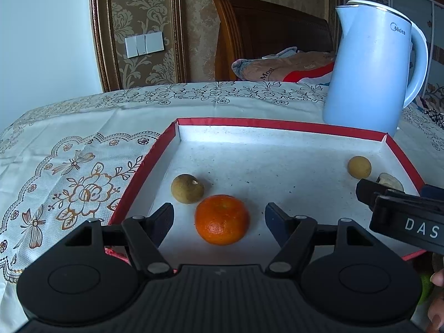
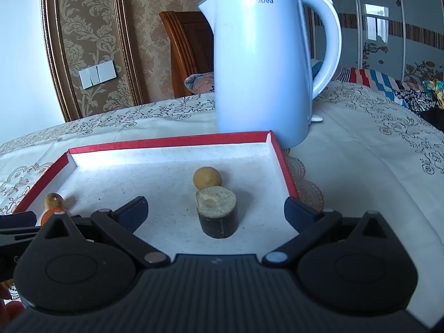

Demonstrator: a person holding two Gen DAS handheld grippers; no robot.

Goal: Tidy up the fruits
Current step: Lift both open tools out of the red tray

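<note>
A red-rimmed tray (image 1: 277, 125) with a white floor lies on the table. An orange mandarin (image 1: 222, 219) sits in it between the fingers of my left gripper (image 1: 218, 212), which is open with a gap on each side. A brown longan (image 1: 187, 188) lies just behind the mandarin, to the left. In the right wrist view a dark-skinned cut chunk (image 2: 219, 213) stands between the wide-open fingers of my right gripper (image 2: 216, 208), untouched. A second longan (image 2: 207, 177) rests against its far side. A finger (image 1: 369, 194) of the right gripper partly hides that chunk in the left wrist view.
A tall pale-blue kettle (image 1: 369, 63) stands on the embroidered tablecloth (image 1: 83, 144) just beyond the tray's far right corner (image 2: 269, 136). A person's fingertips (image 1: 438, 277) show at the lower right edge. A wooden headboard (image 1: 263, 27) and bedding lie behind the table.
</note>
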